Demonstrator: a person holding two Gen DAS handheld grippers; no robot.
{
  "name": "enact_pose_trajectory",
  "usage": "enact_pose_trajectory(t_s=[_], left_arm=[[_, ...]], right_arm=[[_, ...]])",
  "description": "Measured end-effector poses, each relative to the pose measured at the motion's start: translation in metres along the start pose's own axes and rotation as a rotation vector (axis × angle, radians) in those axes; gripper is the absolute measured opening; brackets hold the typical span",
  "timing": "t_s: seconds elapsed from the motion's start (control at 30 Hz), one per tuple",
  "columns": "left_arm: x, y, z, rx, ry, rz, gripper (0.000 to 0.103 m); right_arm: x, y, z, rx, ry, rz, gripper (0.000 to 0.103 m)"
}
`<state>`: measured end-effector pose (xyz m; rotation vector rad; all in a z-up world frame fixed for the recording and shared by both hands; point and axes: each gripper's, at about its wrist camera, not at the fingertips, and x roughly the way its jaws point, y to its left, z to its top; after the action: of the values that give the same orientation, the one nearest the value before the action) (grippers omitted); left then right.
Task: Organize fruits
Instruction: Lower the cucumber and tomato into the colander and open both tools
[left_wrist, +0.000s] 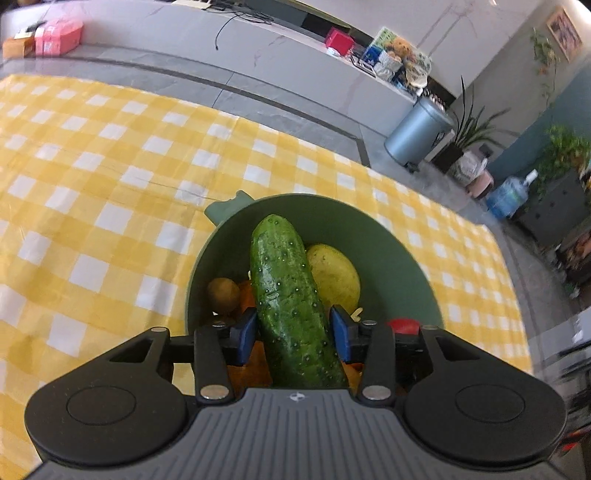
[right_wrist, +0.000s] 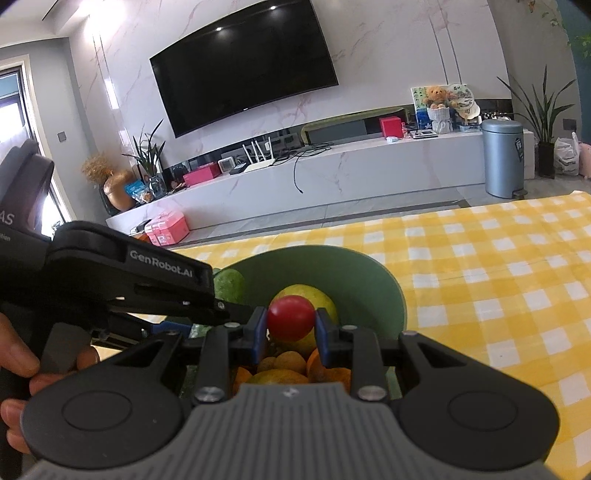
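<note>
A green bowl (left_wrist: 388, 236) stands on the yellow checked tablecloth (left_wrist: 92, 184) and holds several fruits. My left gripper (left_wrist: 293, 334) is shut on a green cucumber (left_wrist: 288, 295), held over the bowl above a yellow lemon (left_wrist: 338, 275), a brown kiwi (left_wrist: 222, 294) and orange pieces. My right gripper (right_wrist: 290, 326) is shut on a small red tomato (right_wrist: 290, 317) over the same bowl (right_wrist: 354, 273), above the lemon (right_wrist: 325, 302) and oranges (right_wrist: 317, 365). The left gripper's black body (right_wrist: 110, 280) shows at the left of the right wrist view, with the cucumber's end (right_wrist: 229, 286) behind it.
The cloth-covered table (right_wrist: 498, 277) extends right of the bowl. Beyond its far edge are grey floor, a white TV bench (right_wrist: 332, 173) with boxes, a metal bin (right_wrist: 502, 162) and potted plants.
</note>
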<state>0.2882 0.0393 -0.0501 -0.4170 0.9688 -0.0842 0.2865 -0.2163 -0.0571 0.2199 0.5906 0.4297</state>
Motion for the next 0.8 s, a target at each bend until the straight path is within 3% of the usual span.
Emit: enact_pose_trajectory(t_s=[0.17,0.3,0.8], left_arm=[[-0.006,-0.009,-0.005,0.092,-0.034,0.041,0.053],[-0.022,-0.007,-0.004,0.093,-0.077,0.006,0.057],[-0.076,0.010,-0.031,0.153,-0.205,0.045,0.062]], right_arm=[[0.004,-0.004,0.003,-0.010,0.013,0.002,0.024],[0.006,-0.003,0.002,-0.015,0.021,-0.001,0.024],[0.041,0.007,0.013,-0.091,0.113,-0.036,0.024]])
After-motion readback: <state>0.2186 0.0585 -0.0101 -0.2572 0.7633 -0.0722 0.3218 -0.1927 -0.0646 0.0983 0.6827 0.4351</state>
